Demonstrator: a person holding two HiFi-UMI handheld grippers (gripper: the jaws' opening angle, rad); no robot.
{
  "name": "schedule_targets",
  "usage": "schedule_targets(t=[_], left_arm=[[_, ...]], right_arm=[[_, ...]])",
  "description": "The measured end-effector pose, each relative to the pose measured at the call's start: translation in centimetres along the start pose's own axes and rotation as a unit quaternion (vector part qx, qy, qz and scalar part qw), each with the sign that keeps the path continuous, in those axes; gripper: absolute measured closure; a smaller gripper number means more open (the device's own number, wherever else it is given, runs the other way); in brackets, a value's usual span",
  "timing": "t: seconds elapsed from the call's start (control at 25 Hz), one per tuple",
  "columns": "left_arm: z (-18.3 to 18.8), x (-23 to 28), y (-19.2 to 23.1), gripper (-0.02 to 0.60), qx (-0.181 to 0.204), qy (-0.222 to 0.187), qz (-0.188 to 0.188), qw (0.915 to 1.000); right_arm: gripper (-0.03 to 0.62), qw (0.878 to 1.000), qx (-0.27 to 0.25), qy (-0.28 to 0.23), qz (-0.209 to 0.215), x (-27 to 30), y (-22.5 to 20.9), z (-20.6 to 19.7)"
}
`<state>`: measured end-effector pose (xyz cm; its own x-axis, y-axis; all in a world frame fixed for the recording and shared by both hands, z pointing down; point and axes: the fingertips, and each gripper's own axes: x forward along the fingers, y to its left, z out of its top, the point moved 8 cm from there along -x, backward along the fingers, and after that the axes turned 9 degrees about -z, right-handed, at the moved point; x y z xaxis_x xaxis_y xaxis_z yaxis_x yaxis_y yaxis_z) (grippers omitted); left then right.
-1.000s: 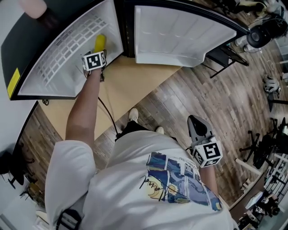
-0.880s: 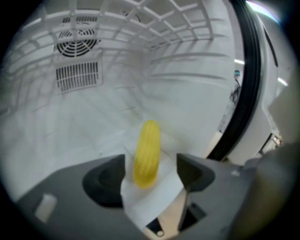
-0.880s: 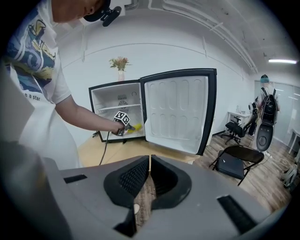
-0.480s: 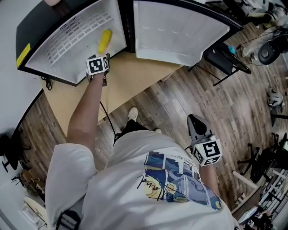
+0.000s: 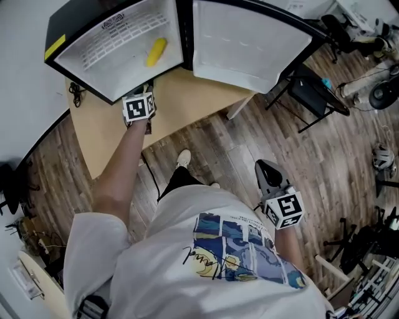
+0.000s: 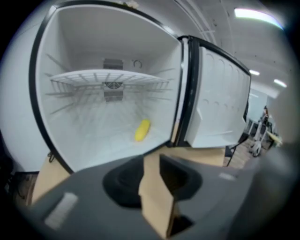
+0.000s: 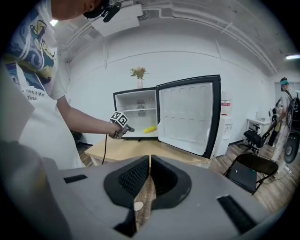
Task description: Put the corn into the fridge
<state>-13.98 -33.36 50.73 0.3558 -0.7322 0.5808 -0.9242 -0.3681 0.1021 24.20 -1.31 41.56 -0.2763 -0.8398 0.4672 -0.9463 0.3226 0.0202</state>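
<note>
A short, stubby yellow corn cob (image 6: 142,130) lay on its side on the white floor of a small black fridge (image 5: 78,19) with a white lining. The cob was smooth and evenly yellow, rounded at both ends, with no husk showing. It rested slantwise below the white wire shelf (image 6: 108,77), near the right edge of the fridge floor on the hinge side and closer to the front edge than to the back wall. Nothing touched it.

The fridge's white-lined door (image 5: 249,43) stood swung wide open. The fridge sat at the far edge of a light wooden desk (image 5: 181,99).

The left tongs (image 6: 151,160) hovered over the desk just outside the fridge's front edge, pointing into the open compartment and apart from the corn. Their dark jaws were closing, and only the bare desk showed through the gap between them, so they gripped nothing.

The right tongs (image 7: 149,159) were held well back from the desk, over the brown wood-plank floor (image 5: 249,143). Their ribbed black jaws were clenched almost together, with only a sliver of floor showing between them, and they were empty.
</note>
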Motion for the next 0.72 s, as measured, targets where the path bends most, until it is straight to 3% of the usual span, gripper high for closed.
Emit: schedule_targets(t=[0.2,0.32,0.48,0.72], left_arm=[[-2.6,-4.2,-2.1,0.551,-0.016,-0.014,-0.008,0.9997],[-4.4,-6.7,-3.4,0.572,-0.035,-0.022,-0.023,0.9989],[-6.4,-9.7,-6.4,0.572,-0.05,-0.03,-0.075,0.9955],[-8.4,-14.3,-12.0,0.572,-0.062,-0.048,-0.162,0.9837]], right_arm=[[0.576,1.0,-0.009,-0.002,0.028,-1.0,0.5,-1.5],[0.576,0.999,-0.013,0.001,0.041,-1.7,0.9,-2.5],[0.576,0.999,-0.012,-0.002,0.049,-2.9,1.1,-3.6],[0.576,0.999,-0.009,-0.011,0.052,-4.0,1.2,-3.8]])
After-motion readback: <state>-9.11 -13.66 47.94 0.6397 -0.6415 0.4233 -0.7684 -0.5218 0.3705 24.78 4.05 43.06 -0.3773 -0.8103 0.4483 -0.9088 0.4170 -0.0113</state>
